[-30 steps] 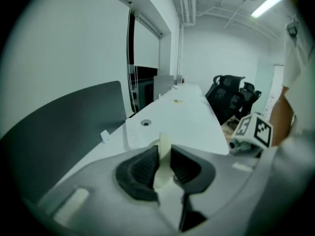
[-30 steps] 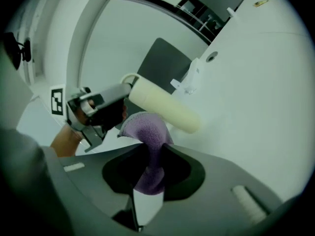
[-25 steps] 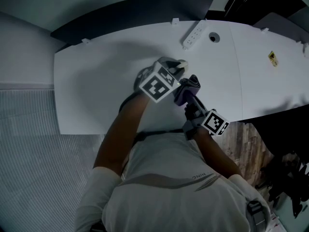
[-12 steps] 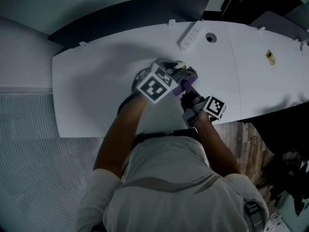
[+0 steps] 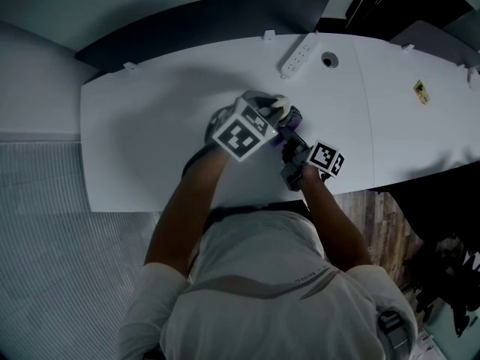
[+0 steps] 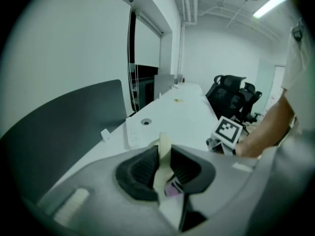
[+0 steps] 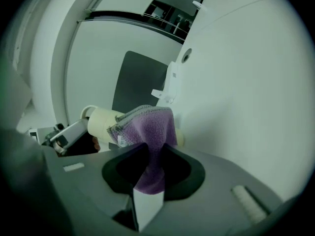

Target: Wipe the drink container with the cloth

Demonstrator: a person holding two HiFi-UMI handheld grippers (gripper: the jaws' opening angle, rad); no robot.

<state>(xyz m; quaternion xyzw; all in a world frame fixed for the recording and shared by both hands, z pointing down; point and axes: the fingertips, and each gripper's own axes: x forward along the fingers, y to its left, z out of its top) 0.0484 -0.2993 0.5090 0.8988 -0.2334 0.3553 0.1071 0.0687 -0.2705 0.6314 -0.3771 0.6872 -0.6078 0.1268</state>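
Left tongs (image 6: 162, 167) pinch a cream drink container (image 7: 102, 122). In the left gripper view a thin cream edge of it stands pressed between the two dark pads. In the right gripper view the container reads as a cream cylinder turned on its side, with the left tongs' metal finger at its left end. It is held over the near middle of the white surface (image 5: 150, 118); can't tell if it touches the surface.

Right tongs (image 7: 150, 167) pinch a purple cloth (image 7: 147, 127). The cloth is bunched in the gap between the pads and its free part spreads up and lies against the container's side, covering the right part of it. A small white tag shows at the cloth's left edge.

From the head view the two tongs meet tip to tip, left one coming from the lower left and right one from the lower right, with marker cubes on both. The person's bare forearms (image 5: 187, 201) reach in from below.

Also on the surface: a white power strip (image 5: 298, 55) near the far edge, a round cable hole (image 5: 327, 59) just beside it, and a small yellow sticker (image 5: 421, 90) well off to the right. A dark divider panel (image 5: 202, 21) runs behind the far edge. Black office chairs (image 6: 236, 97) stand farther down the room in the left gripper view.
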